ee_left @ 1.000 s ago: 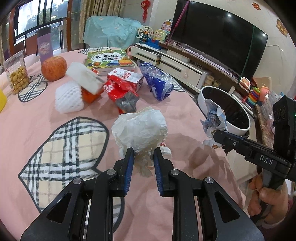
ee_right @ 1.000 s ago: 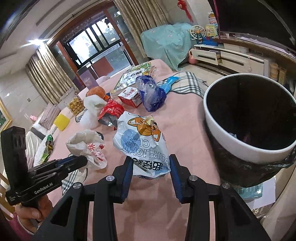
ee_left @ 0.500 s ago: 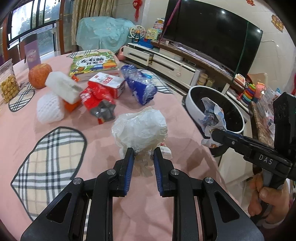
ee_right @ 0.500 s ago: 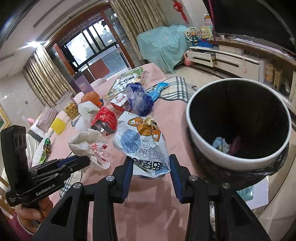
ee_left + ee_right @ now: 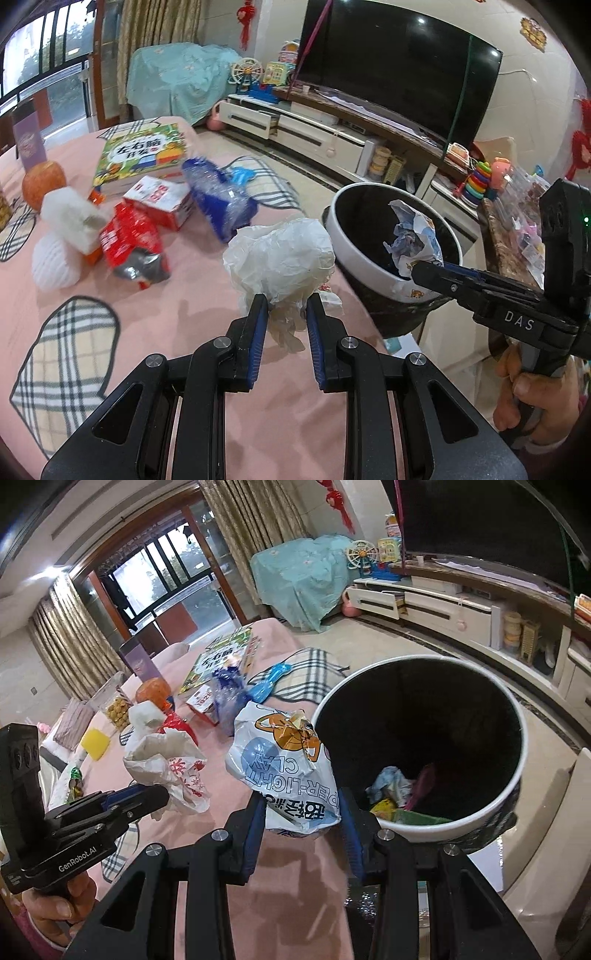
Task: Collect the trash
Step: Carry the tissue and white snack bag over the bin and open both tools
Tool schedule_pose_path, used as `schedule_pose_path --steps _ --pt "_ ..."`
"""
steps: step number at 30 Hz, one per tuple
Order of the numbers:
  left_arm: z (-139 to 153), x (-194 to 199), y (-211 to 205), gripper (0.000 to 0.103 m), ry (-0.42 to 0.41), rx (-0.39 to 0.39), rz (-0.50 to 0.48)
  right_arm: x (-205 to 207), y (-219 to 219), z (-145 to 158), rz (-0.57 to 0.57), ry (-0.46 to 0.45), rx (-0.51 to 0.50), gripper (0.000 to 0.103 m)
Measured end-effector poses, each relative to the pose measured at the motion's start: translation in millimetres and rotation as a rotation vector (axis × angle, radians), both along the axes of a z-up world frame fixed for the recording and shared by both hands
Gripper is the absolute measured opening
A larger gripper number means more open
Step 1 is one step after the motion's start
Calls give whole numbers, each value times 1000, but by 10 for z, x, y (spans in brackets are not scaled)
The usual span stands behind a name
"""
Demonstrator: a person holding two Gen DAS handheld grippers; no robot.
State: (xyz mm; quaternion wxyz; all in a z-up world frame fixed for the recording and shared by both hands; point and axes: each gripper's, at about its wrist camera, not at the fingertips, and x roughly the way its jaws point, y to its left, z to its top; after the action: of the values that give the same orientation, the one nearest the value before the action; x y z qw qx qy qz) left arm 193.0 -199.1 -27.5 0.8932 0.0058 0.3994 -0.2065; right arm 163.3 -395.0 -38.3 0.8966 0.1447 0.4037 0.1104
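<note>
- Two grippers, each holding one piece of trash.
- Left gripper [image 5: 283, 312]: jaws narrowly apart, clamped on one crumpled white plastic bag [image 5: 280, 258] above the pink table [image 5: 184, 295].
- Right gripper [image 5: 303, 812]: clamped on one clay packet [image 5: 288, 771] at the rim of the single bin [image 5: 517, 775].

Bin [image 5: 517, 775] right of table [image 5: 184, 302] — wrappers inside (bottom).

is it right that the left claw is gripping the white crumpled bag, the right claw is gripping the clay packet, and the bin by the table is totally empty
Not quite: the bin isn't empty. The right wrist view shows crumpled wrappers at its bottom. The rest holds: the left claw grips the white crumpled bag and the right claw grips the clay packet.
</note>
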Motion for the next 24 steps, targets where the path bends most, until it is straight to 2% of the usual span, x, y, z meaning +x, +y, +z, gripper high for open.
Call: schedule_pose_path --steps 24 --pt "48 280 -543 20 -1 21 -47 180 -487 30 -71 22 -6 39"
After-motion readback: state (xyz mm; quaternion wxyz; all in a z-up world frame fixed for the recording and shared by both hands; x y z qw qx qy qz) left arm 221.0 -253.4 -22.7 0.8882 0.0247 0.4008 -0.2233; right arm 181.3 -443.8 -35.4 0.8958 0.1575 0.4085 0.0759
